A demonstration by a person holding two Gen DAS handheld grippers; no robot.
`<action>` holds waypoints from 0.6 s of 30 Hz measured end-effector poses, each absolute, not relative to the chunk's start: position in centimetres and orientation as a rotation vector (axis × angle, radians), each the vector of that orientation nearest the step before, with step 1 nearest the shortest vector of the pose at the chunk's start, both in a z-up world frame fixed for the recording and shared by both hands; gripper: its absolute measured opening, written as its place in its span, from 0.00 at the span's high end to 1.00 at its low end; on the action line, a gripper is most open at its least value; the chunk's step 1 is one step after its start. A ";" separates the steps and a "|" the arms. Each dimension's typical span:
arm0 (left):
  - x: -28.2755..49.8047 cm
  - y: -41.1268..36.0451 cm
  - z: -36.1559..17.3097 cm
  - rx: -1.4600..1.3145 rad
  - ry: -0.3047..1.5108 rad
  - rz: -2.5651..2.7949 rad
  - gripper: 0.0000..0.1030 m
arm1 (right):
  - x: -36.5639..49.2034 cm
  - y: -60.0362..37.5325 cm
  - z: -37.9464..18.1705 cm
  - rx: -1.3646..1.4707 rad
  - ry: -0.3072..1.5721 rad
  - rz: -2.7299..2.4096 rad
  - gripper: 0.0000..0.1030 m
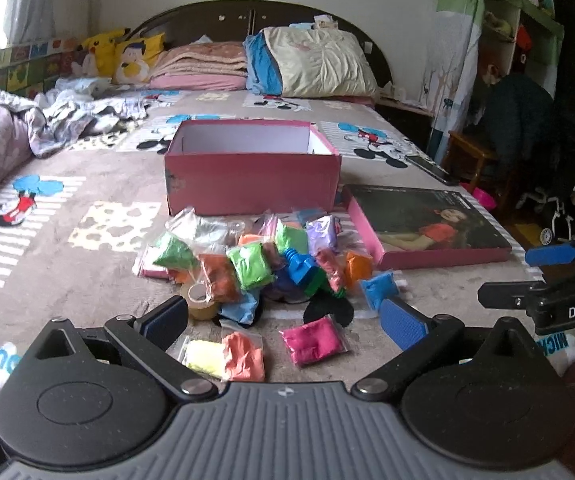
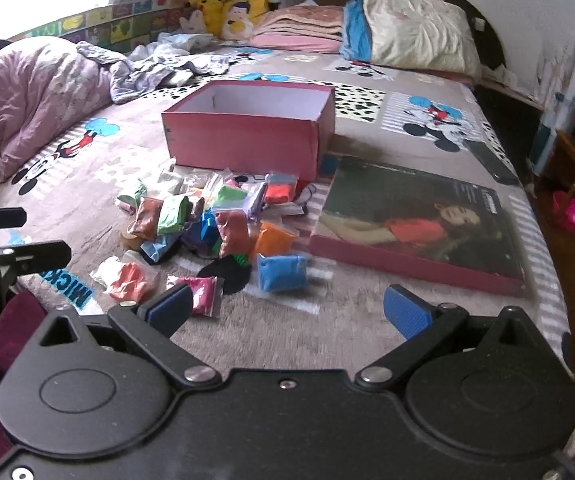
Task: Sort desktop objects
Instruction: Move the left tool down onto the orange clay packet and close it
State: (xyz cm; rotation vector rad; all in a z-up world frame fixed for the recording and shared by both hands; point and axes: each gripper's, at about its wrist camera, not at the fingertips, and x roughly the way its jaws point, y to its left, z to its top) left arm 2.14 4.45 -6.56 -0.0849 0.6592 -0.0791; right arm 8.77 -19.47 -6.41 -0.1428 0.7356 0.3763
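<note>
A home bedroom — ahead of the claw stretches a bed (image 1: 87, 184) under a cartoon-mouse blanket, with pillows (image 1: 319, 60) and folded quilts (image 1: 201, 66) against a dark headboard (image 1: 247, 16), yellow plush toys (image 1: 103, 50) far left — cluttered shelves (image 1: 523, 28) far right.

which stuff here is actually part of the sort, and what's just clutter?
Part of the job:
- pile of clay bags
- tape roll
- blue and green toy bolt
- open pink box
- box lid

Just lying about:
- pillow
- folded blankets
- yellow plush toys
- dark phone
</note>
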 end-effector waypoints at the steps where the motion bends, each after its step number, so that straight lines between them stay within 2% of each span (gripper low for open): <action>1: 2.4 4.7 -6.8 -0.094 0.673 -0.078 0.00 | 9.1 -19.3 -6.7 -0.148 0.745 0.382 0.01; 6: 3.3 6.1 -8.2 -0.170 0.713 -0.070 0.00 | 10.6 -18.8 -8.1 -0.146 0.789 0.409 0.01; 18: 5.5 5.7 -11.4 -0.104 0.766 -0.049 0.00 | 12.8 -18.3 -11.1 -0.128 0.776 0.444 0.01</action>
